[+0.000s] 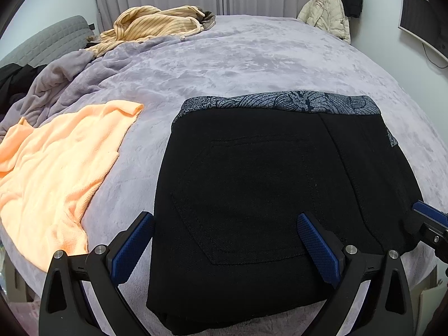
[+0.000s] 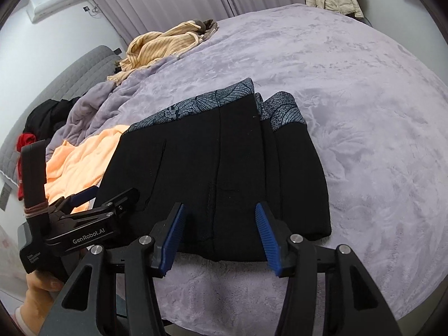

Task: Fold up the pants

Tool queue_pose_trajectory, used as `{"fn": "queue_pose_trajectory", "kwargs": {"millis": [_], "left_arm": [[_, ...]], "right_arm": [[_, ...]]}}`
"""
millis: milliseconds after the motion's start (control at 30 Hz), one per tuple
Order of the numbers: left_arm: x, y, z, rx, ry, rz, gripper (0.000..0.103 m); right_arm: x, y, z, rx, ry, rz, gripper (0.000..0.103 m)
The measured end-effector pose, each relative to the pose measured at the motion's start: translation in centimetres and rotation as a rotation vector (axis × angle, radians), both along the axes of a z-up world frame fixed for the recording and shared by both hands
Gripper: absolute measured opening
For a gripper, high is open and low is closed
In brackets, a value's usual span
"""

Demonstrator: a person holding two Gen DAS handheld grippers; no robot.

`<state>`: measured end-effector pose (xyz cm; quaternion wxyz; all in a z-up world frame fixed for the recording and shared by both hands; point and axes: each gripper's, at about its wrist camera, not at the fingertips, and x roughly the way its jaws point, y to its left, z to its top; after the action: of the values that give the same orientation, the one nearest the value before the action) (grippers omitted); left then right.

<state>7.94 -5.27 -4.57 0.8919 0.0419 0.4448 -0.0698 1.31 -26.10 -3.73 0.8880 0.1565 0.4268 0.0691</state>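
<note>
The black pants (image 1: 266, 184) lie folded into a compact stack on the lavender plush bed cover (image 1: 238, 61), with a grey leaf-print lining band along the far edge. They also show in the right wrist view (image 2: 224, 168). My left gripper (image 1: 224, 224) is open and empty, hovering just above the near part of the stack. My right gripper (image 2: 221, 218) is open and empty over the stack's near edge. The right gripper also shows at the right edge of the left wrist view (image 1: 431, 218), and the left gripper at the left of the right wrist view (image 2: 92, 198).
An orange garment (image 1: 61, 173) lies left of the pants. A tan striped garment (image 1: 156, 22) is heaped at the far left, beside a bunched grey blanket (image 1: 56, 84). Dark and red clothes (image 2: 42, 128) lie by the headboard. A cream jacket (image 1: 327, 14) hangs beyond the bed.
</note>
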Motion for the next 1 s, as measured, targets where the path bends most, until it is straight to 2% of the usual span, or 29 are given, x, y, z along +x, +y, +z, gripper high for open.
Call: {"fn": "queue_pose_trajectory", "kwargs": {"millis": [167, 433, 500, 900, 1000], "left_arm": [[0.0, 0.0, 0.0, 0.001, -0.001, 0.001, 0.102], [0.3, 0.0, 0.0, 0.002, 0.005, 0.005, 0.102], [0.2, 0.0, 0.0, 0.0, 0.006, 0.008, 0.102], [0.4, 0.0, 0.0, -0.006, 0.027, 0.018, 0.102], [0.5, 0.0, 0.2, -0.003, 0.036, 0.022, 0.102]], "right_arm": [[-0.1, -0.6, -0.1, 0.027, 0.0, -0.007, 0.056], [-0.2, -0.3, -0.1, 0.016, -0.003, -0.008, 0.057], [-0.2, -0.2, -0.1, 0.002, 0.005, -0.02, 0.065], [-1.1, -1.7, 0.5, 0.031, 0.031, -0.045, 0.068], [-1.3, -2.4, 0.8, 0.028, 0.045, -0.067, 0.075]]}}
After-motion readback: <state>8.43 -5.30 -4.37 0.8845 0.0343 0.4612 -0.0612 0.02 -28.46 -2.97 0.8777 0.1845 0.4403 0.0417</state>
